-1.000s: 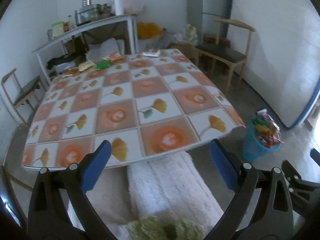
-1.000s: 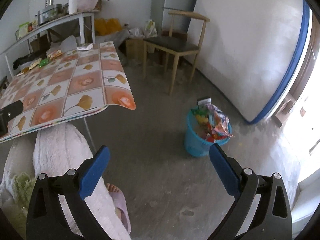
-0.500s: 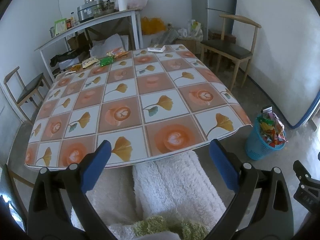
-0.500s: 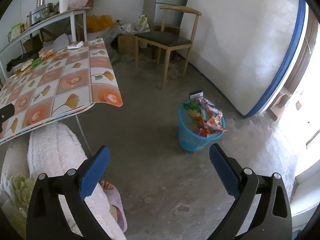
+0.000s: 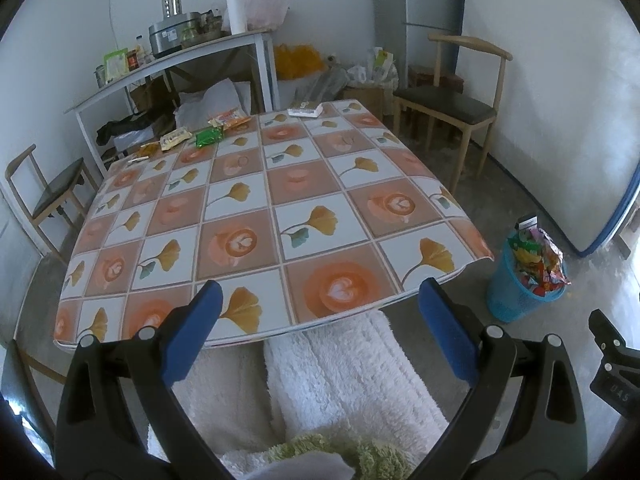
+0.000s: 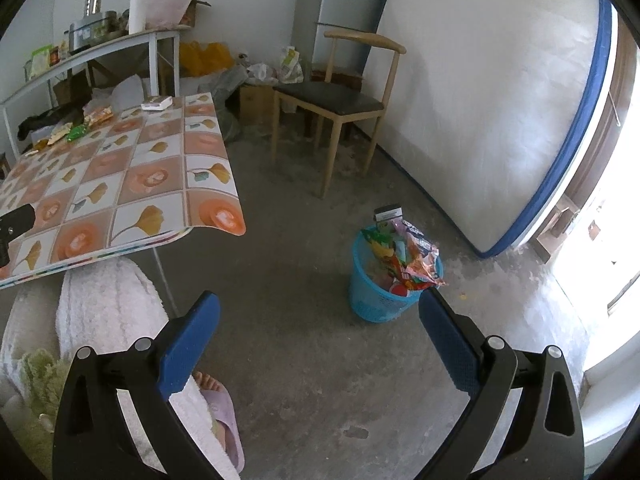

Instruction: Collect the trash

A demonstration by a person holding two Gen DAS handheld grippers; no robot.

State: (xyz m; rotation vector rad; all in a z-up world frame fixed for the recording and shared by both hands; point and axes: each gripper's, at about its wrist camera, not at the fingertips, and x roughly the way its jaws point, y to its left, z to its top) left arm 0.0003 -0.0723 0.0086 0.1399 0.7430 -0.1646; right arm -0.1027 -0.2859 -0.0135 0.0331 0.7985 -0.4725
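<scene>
letters "uas" show on the right tool (image 5: 612, 364).

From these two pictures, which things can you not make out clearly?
- Print on the snack wrappers along the table's far edge: too small in both views.
- What lies lower in the blue trash basket: hidden under the heaped wrappers.
- Right claw in the left wrist view: cut off by the frame edge.
- The person's leg in the right wrist view: partly behind the right claw's finger.

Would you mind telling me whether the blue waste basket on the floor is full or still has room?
Full. Colourful wrappers heap above the rim of the blue basket and one droops over its edge.
</scene>
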